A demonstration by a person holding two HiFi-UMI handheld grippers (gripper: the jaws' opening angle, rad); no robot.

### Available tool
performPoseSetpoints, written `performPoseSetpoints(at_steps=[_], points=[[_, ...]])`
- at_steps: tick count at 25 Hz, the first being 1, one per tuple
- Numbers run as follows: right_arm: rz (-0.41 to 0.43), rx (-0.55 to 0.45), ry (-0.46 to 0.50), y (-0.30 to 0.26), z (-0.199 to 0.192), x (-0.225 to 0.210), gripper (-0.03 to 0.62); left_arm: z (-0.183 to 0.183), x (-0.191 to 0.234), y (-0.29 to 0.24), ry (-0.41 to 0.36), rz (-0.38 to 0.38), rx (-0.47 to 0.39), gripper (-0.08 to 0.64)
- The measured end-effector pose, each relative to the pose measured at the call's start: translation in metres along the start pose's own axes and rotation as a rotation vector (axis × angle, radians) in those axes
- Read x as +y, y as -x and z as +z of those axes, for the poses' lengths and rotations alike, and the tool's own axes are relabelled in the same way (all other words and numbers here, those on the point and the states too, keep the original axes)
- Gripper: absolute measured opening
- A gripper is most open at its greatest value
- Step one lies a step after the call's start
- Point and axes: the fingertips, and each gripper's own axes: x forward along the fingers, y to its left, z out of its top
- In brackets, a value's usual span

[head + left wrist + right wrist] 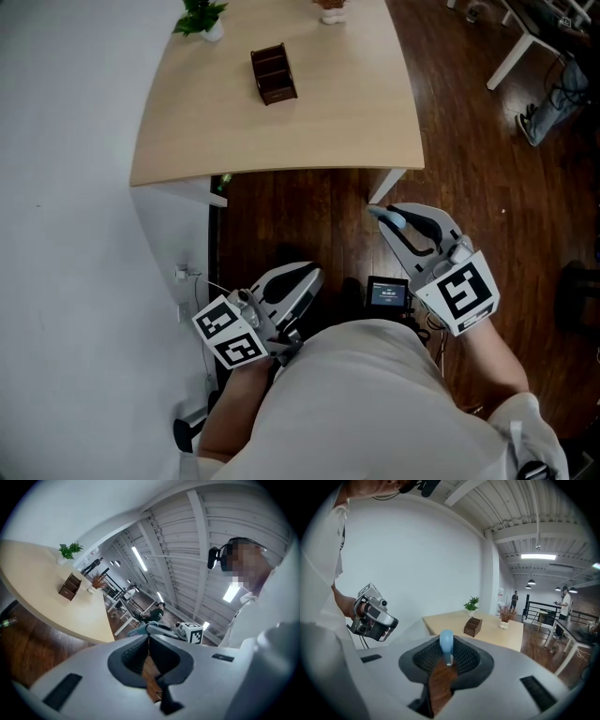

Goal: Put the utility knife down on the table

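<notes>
Right gripper view: right gripper (447, 660) clamped on utility knife (446, 641), judged light, rigid, slick-cased; best held mid-body.

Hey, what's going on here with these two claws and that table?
A person stands short of the table with a claw in each hand. The right claw is clamped on a blue utility knife, held above the floor and not yet over the table. The left claw is shut and empty. A brown box and a plant sit on the table.
</notes>
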Motion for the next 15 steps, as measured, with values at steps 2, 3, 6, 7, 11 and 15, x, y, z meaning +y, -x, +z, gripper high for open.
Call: performPoseSetpoints(at_steps=[2, 3, 6, 7, 11, 15], points=[[-0.015, -0.001, -0.005, -0.007, 0.0, 0.001, 0.072, 0.002, 0.009, 0.002, -0.003, -0.011, 0.008, 0.005], [-0.02, -0.001, -0.007, -0.013, 0.001, 0.001, 0.072, 0.005, 0.015, 0.003, -0.003, -0.016, 0.013, 0.005], [-0.037, 0.013, -0.018, -0.045, 0.014, -0.007, 0.072, 0.032, 0.047, 0.006, 0.008, -0.03, 0.026, 0.005], [-0.046, 0.021, -0.023, -0.057, 0.02, -0.011, 0.072, 0.042, 0.058, 0.007, 0.014, -0.037, 0.031, 0.005], [-0.082, 0.042, -0.037, -0.098, 0.036, -0.019, 0.072, 0.072, 0.095, 0.014, 0.026, -0.059, 0.065, 0.005], [-0.109, 0.063, -0.044, -0.133, 0.049, -0.02, 0.072, 0.099, 0.126, 0.022, 0.027, -0.085, 0.088, 0.005]])
